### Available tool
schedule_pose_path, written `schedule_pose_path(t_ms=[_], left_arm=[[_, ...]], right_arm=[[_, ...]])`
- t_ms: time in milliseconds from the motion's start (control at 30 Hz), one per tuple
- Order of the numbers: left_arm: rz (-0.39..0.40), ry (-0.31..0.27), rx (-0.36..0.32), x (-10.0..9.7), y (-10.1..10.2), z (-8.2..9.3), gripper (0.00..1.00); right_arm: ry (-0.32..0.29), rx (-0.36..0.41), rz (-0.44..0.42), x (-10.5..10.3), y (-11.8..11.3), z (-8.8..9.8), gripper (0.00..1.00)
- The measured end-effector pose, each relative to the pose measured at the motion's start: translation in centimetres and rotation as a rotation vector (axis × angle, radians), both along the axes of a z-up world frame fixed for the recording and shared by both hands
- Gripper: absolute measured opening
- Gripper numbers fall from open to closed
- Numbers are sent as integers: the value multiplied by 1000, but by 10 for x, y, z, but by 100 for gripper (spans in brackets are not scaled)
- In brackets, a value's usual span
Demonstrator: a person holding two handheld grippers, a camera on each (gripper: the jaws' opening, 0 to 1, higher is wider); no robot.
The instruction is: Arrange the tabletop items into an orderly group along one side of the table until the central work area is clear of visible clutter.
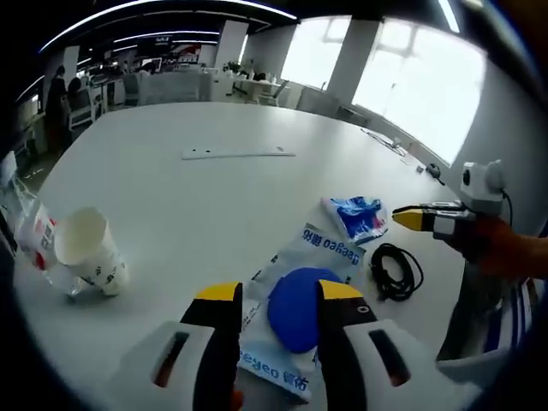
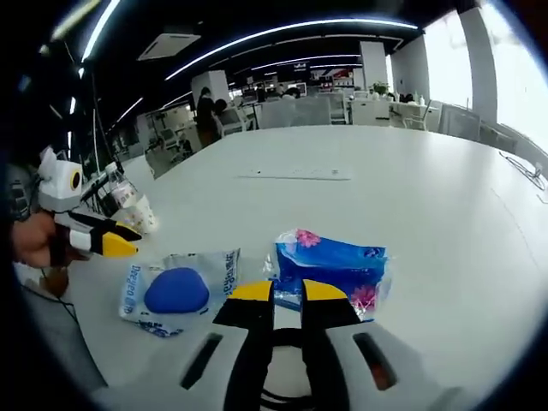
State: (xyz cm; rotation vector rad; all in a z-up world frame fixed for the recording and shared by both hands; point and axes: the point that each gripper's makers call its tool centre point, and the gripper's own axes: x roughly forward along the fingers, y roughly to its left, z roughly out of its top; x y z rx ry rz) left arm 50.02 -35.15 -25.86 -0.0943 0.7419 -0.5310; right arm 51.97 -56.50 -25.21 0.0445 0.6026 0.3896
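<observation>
- Left gripper (image 1: 278, 295) — jaws parted wide over the blue-puff packet (image 1: 300, 312), whose long axis runs straight ahead.
- Right gripper (image 2: 287, 291) — jaws narrow, empty; tissue pack (image 2: 334, 270) lies just ahead on the bench (image 2: 411, 180).

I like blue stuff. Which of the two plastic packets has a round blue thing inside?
The clear packet with blue writing, holding a round blue pad. The other, the blue tissue pack, has pink flowers instead.

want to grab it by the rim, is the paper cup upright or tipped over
Tipped over. In the left gripper view the paper cup lies on its side on the table, open mouth facing the camera.
</observation>
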Motion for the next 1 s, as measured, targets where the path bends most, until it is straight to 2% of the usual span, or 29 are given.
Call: schedule_pose_path(t_ms=[467,533,733,1000], left_arm=[[50,44,-12,-25,23,-8,33],[68,62,-31,-30,24,-12,33],[77,89,-25,-44,26,-22,32],[97,117,-30,-51,26,-30,32]], right_arm=[[18,2,50,-3,23,-6,10],[25,3,60,-4,27,-8,11],[46,3,82,-6,34,-10,12],[62,0,102,-3,38,-13,13]])
